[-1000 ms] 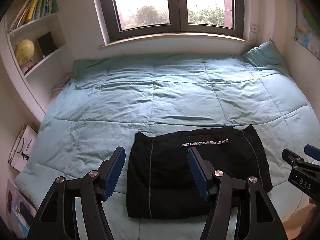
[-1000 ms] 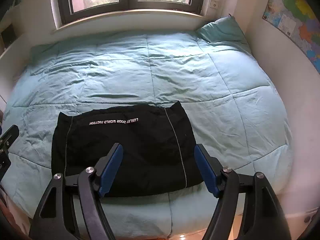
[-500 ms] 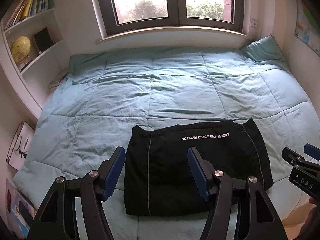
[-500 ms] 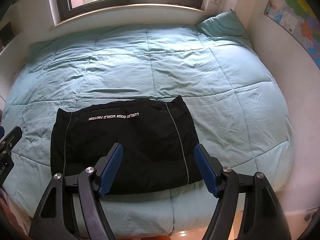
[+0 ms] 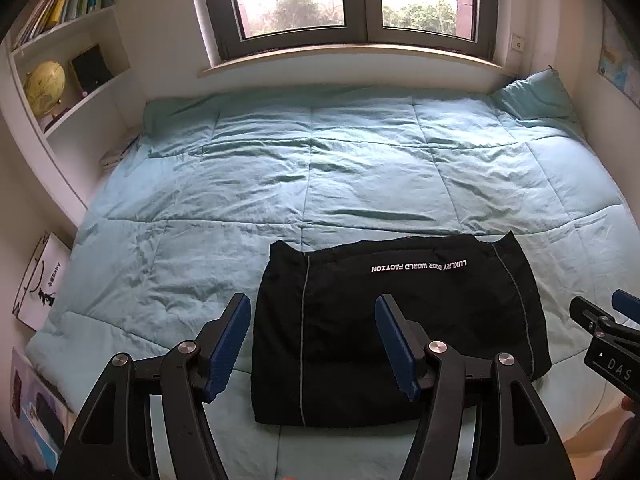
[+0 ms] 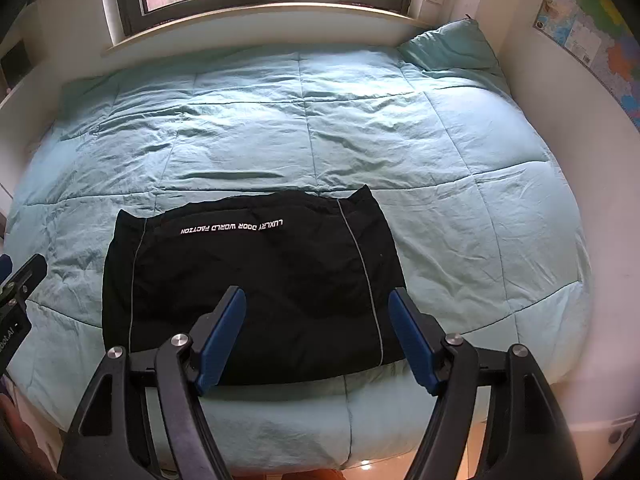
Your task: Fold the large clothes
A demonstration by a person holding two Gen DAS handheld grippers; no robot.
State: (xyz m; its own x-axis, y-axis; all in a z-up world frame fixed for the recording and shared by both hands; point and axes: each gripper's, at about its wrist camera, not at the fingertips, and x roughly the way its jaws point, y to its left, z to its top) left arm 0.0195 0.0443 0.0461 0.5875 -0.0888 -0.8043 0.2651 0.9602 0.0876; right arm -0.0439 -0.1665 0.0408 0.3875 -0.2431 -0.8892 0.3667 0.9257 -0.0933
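Observation:
A black garment point(image 5: 400, 320) lies folded into a flat rectangle near the front edge of the bed, with white lettering and thin grey piping; the right wrist view shows the same black garment point(image 6: 256, 280). My left gripper point(image 5: 314, 340) hovers open above its left part with nothing between the blue pads. My right gripper point(image 6: 316, 332) hangs open over its front right part, also empty. In the left wrist view the right gripper point(image 5: 600, 320) shows at the right edge. In the right wrist view part of the left gripper point(image 6: 16, 280) shows at the left edge.
A light teal quilt point(image 5: 320, 168) covers the bed, with a teal pillow point(image 5: 536, 94) at the far right corner. A window point(image 5: 352, 0) sits behind the bed, white shelves point(image 5: 68, 64) with a globe stand left, and a map point(image 6: 592, 40) hangs right.
Both views have tilted slightly; the garment and the bed sit a little differently in frame. The garment itself lies unchanged and both grippers keep the same opening.

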